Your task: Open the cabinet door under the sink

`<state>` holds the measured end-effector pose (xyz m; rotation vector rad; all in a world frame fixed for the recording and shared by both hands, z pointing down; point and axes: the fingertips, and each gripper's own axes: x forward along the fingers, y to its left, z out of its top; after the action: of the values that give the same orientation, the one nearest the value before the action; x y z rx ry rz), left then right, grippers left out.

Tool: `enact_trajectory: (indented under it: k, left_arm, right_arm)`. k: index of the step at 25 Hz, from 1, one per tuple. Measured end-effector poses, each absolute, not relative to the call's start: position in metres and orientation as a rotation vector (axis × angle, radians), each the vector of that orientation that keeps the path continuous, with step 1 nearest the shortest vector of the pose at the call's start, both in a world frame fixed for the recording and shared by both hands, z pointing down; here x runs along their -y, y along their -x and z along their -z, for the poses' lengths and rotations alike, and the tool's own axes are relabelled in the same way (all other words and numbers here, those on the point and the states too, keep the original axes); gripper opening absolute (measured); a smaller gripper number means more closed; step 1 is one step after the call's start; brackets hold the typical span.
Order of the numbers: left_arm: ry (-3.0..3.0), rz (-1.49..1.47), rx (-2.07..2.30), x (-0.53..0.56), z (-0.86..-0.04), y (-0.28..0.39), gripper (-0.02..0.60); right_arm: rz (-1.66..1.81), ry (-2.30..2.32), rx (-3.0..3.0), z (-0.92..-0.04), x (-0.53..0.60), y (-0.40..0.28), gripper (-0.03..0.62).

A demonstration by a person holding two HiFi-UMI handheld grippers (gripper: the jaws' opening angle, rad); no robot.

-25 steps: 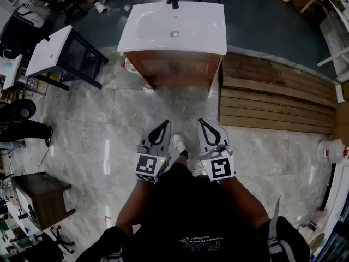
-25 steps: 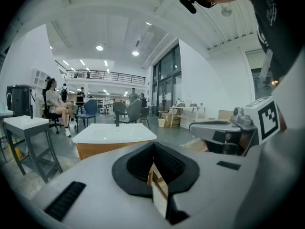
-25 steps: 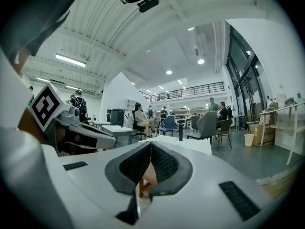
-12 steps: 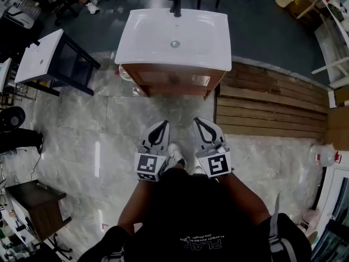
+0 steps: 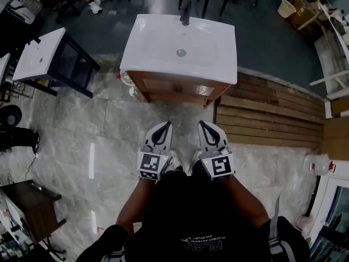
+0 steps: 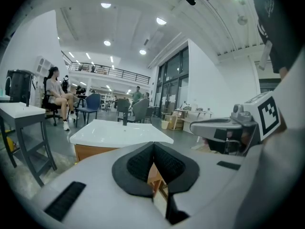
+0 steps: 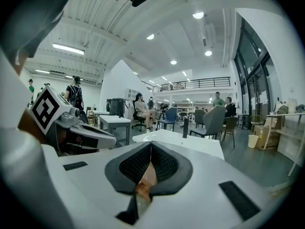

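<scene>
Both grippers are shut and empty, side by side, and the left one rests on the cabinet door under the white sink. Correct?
No. The left gripper is clear of the cabinet door: the head view shows bare floor between them. Both it and the right gripper are shut, empty and side by side, short of the white sink.

The head view looks from above, steeply down over the person's own body, onto the floor (image 5: pixel 117 127). The left tongs (image 5: pixel 165 124) and the right tongs (image 5: pixel 202 123) lie below the middle, and the sink (image 5: pixel 180 45) is near the top edge, well apart from them. Each gripper view rides low on its tongs and looks nearly level along the jaws toward that same sink. Each one also catches the other tongs at its side. All three views share the sink and its black faucet (image 5: pixel 186 13).
</scene>
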<state>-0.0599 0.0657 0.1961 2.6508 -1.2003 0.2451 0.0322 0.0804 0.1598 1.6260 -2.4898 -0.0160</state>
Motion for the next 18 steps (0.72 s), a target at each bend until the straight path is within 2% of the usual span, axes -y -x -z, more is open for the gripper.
enact_trajectory:
  k: [18]
  left_arm:
    - [-2.545,-0.394,1.292,0.004,-0.236,0.003,0.021]
  right_arm:
    - [-0.121,-1.461,2.569,-0.209,-0.004,-0.081,0.021]
